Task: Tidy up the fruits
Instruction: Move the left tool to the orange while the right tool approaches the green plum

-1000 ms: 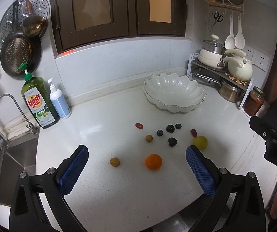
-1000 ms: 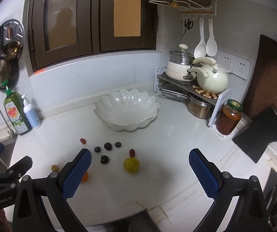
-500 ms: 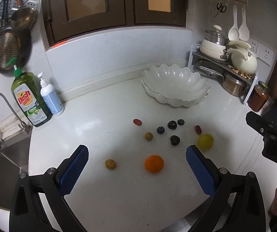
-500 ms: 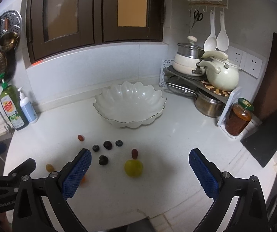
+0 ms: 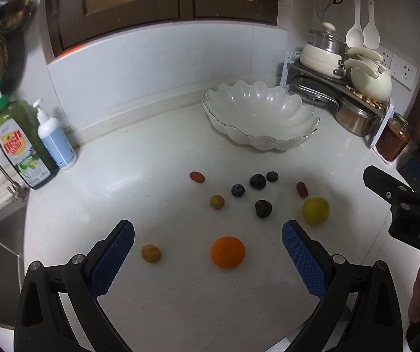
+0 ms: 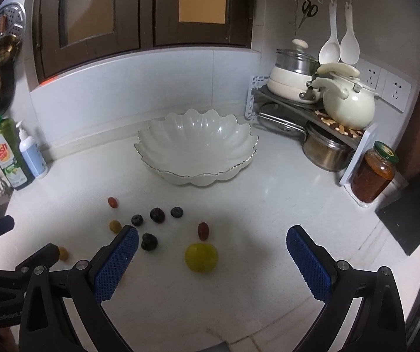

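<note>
Small fruits lie loose on the white counter in front of an empty scalloped white bowl [image 5: 261,117], also in the right wrist view [image 6: 195,146]. An orange [image 5: 227,251] sits between the blue pads of my open, empty left gripper [image 5: 208,252]. A small yellow fruit [image 5: 150,253] lies left of it. A yellow-green fruit [image 6: 201,257] sits between the pads of my open, empty right gripper [image 6: 212,256] and also shows in the left wrist view [image 5: 315,210]. Dark berries [image 5: 257,181], red grape tomatoes [image 5: 196,176] and a tan fruit [image 5: 217,201] lie farther back.
Dish soap [image 5: 22,146] and a pump bottle [image 5: 56,140] stand by the sink at the left. A rack with pots and a kettle [image 6: 347,102] and a jar [image 6: 372,173] fill the right corner. A dark board [image 6: 409,217] lies at the right.
Both grippers have moved forward and down toward the fruits. The orange now lies between the left pads and the yellow-green fruit between the right pads. Both stay open.
</note>
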